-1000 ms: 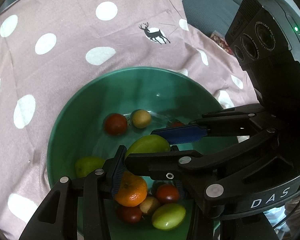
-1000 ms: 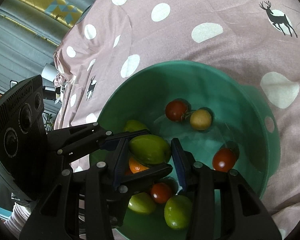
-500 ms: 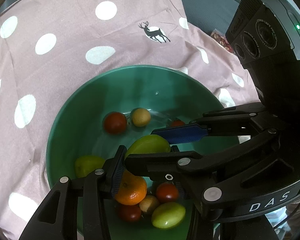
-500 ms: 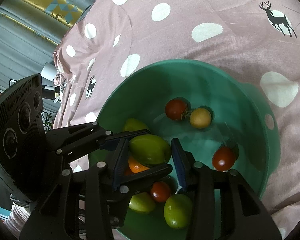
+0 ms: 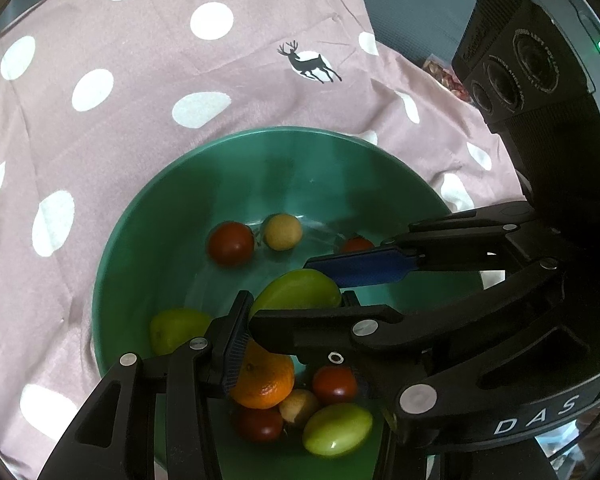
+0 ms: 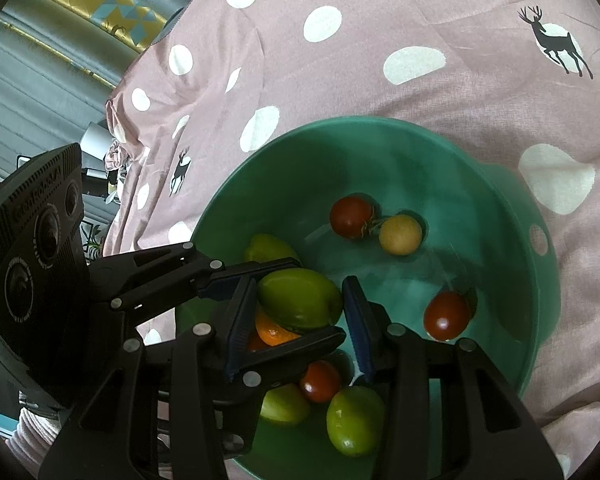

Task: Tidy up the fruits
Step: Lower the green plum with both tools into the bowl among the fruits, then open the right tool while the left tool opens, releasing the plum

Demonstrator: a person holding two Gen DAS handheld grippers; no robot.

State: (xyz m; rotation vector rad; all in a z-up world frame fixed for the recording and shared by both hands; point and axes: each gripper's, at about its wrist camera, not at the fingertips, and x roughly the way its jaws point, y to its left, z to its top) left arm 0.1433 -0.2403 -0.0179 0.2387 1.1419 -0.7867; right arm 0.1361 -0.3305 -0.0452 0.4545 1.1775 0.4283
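— Pink cloth [image 5: 112,168] with white dots and small deer prints is spread under everything. What is set on it?

— A teal bowl [image 5: 260,138] is set on the cloth, and loose fruit is gathered in its bottom.

— Which fruit is being handled?

— One green fruit [image 5: 296,290], oval and smooth, is held up above the bowl's floor, over the heap on the near side.

— How is it held by the left tool [image 5: 296,312]?

— It is clasped: the fruit is pressed between the two blue pads, one seen at its left end and the tip of the other at its right end.

— And the right tool [image 6: 300,316]?

— It is closed on the same fruit from the other side. In the right wrist view both of its blue pads are laid against the fruit's ends, while the left tool's fingers are crossed above and below it.

— What is lying underneath?

— An orange tangerine [image 5: 266,380] is seen directly below the held fruit. Beside it are a red tomato [image 5: 334,384], a darker one [image 5: 258,422], a small tan fruit [image 5: 300,406] and a second green fruit [image 5: 336,428].

— Anything farther back in the bowl?

— A red tomato [image 5: 230,244] and a yellow round fruit [image 5: 282,232] are touching on the far side, and a third green fruit [image 5: 176,328] is resting against the left wall.
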